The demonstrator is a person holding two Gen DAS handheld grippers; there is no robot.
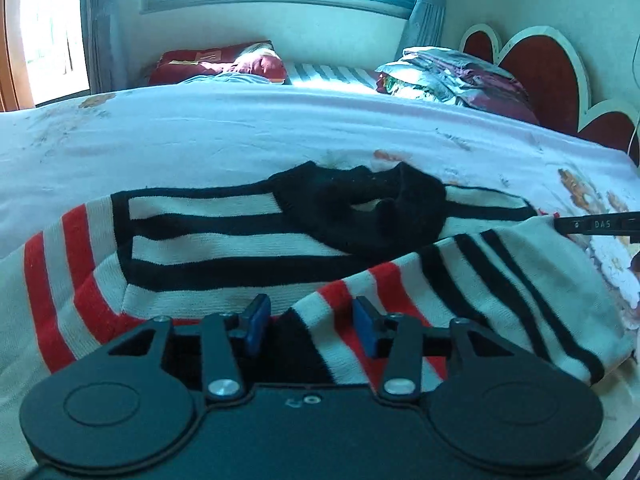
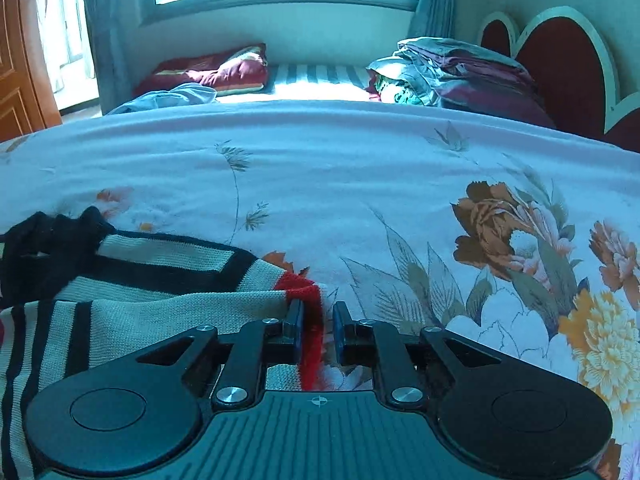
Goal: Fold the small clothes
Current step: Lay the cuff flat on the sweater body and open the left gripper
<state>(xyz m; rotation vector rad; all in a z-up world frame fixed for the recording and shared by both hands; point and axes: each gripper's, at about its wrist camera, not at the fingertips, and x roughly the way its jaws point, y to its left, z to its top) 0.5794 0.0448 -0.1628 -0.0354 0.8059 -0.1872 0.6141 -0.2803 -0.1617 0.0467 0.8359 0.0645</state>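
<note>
Right gripper (image 2: 318,330) nearly pinches the soft, floppy striped sweater (image 1: 224,240) by its red cuff (image 2: 310,300), lower centre; left gripper (image 1: 310,326) gapes.

Your striped sweater (image 1: 224,240) is cream with black bands across the body, a black collar (image 1: 360,208), and red stripes at the cuff ahead of your right hand-held gripper (image 2: 316,328). That gripper is black with blue pads (image 2: 340,328). The bedsheet (image 2: 320,184) beyond it is pale pink, printed with brown and orange flowers and grey-green leaves. The headboard (image 2: 560,64) shows dark red hearts edged white.
</note>
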